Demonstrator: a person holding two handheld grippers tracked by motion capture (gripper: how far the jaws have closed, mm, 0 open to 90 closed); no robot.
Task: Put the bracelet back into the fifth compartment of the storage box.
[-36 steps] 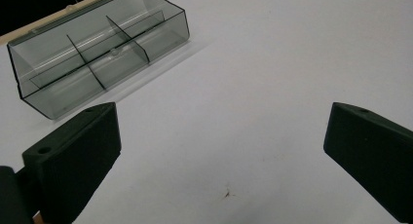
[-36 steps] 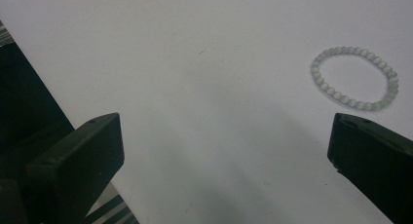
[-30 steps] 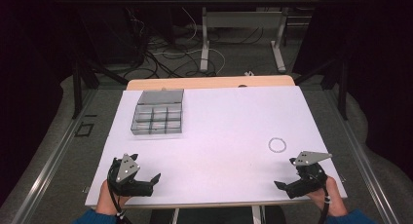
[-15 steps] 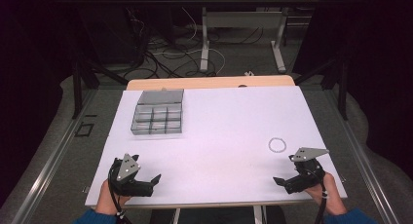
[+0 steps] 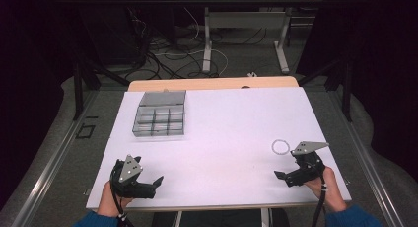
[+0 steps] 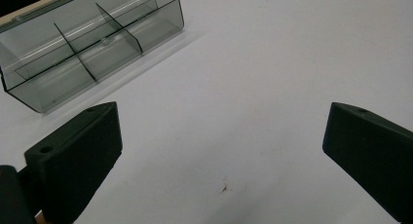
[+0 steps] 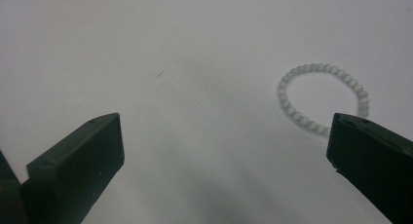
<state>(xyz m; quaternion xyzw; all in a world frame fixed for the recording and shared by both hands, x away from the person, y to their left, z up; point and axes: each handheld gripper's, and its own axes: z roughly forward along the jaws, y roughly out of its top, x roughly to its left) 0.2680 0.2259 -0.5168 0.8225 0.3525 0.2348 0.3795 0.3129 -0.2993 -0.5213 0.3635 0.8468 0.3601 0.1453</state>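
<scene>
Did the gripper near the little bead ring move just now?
Yes, a little. The right gripper slid slightly toward the person's edge of the white table, away from the small pale bead bracelet, which lies where it was.

The left gripper (image 6: 221, 160) hangs just above the white table (image 6: 272, 63), its 2 black jaws spread wide, 1 at 8 o'clock and 1 at 4 o'clock, nothing between them but bare surface. A small brownish mark (image 6: 225, 188) sits on the table near 6 o'clock. Up at 11 o'clock rests a clear plastic organizer box (image 6: 92, 41), split by dark dividers into compartments, well apart from both jaws.
</scene>
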